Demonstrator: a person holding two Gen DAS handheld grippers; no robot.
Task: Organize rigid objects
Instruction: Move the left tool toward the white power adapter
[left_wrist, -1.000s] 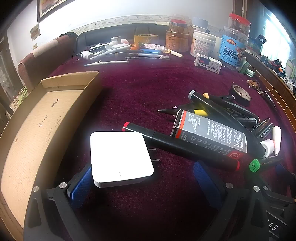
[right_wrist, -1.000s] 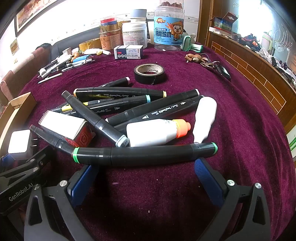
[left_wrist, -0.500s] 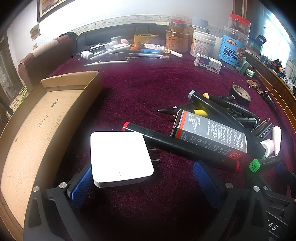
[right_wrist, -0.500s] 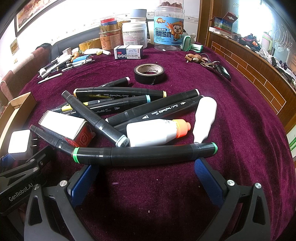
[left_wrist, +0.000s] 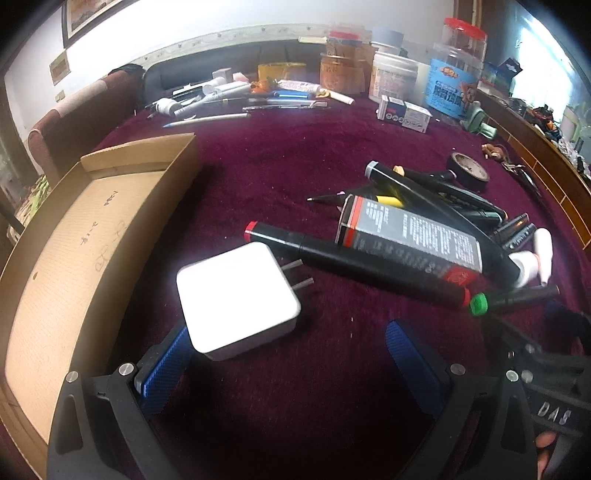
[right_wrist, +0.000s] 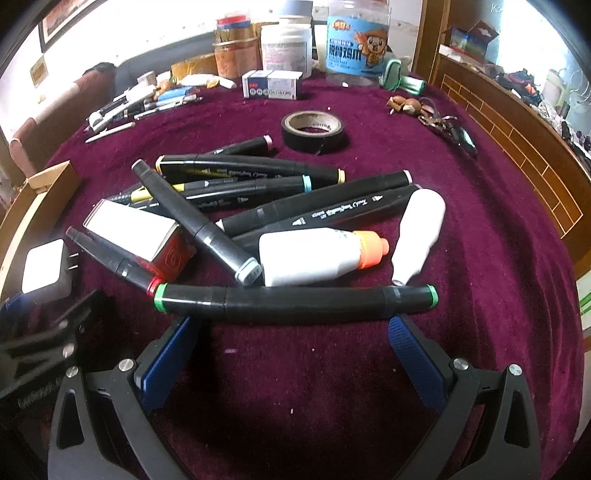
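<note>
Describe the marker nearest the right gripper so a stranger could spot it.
On the maroon tablecloth, find the pile of black markers. The green-capped marker lies crosswise along its near edge, just beyond the right gripper. It alone has green rings at both ends.

Two low, close tabletop views, both sharing the white charger (left_wrist: 236, 299) and markers (right_wrist: 295, 304).

The bench (right_wrist: 480, 229) carries a maroon cloth cover. At its far edge stands a clear jar with a blue label (right_wrist: 356, 40); a white tub (right_wrist: 286, 46) stands just left of the jar. A bunch of keys (right_wrist: 439, 122) lies right of and nearer than the jar, and a framed picture (left_wrist: 92, 16) hangs on the wall far to its left.
</note>
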